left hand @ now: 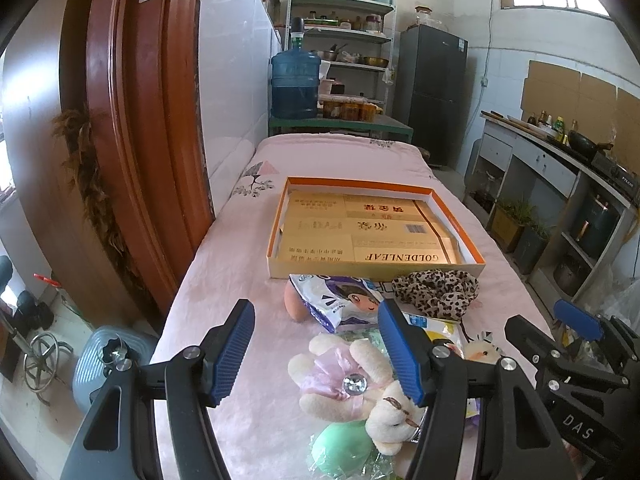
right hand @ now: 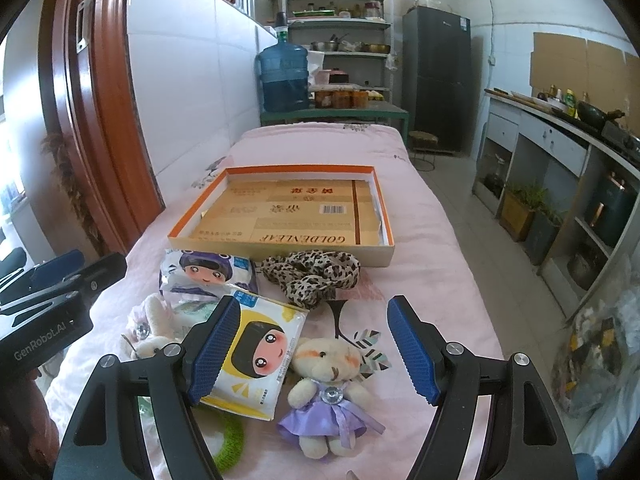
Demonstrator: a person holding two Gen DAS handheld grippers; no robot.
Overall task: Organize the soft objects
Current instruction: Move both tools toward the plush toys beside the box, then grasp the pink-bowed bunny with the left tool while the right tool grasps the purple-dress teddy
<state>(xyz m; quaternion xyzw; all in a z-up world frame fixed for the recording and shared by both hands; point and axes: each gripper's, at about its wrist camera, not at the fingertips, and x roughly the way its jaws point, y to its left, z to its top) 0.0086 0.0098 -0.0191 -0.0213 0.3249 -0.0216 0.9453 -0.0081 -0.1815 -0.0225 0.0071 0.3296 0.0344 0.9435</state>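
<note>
Soft things lie on a pink-covered table in front of a shallow orange-rimmed box point(left hand: 280, 216) point(right hand: 382, 208). My left gripper point(left hand: 316, 354) is open above a cream plush in a pink dress point(left hand: 344, 384). A green sponge in wrap point(left hand: 340, 450) lies below it. A purple tissue pack point(left hand: 340, 300) point(right hand: 208, 270) and a leopard scarf point(left hand: 438, 290) point(right hand: 316, 272) lie near the box. My right gripper point(right hand: 312, 350) is open above a plush bear in a purple dress point(right hand: 326, 392), beside a yellow tissue pack point(right hand: 260, 356).
A brown door point(left hand: 132, 120) and a tiled wall run along the left. A green bench with a water jug point(left hand: 294, 84), shelves and a fridge point(left hand: 434, 92) stand behind the table. A kitchen counter point(right hand: 560, 128) lines the right. A green ring point(right hand: 230, 438) lies at the table's near edge.
</note>
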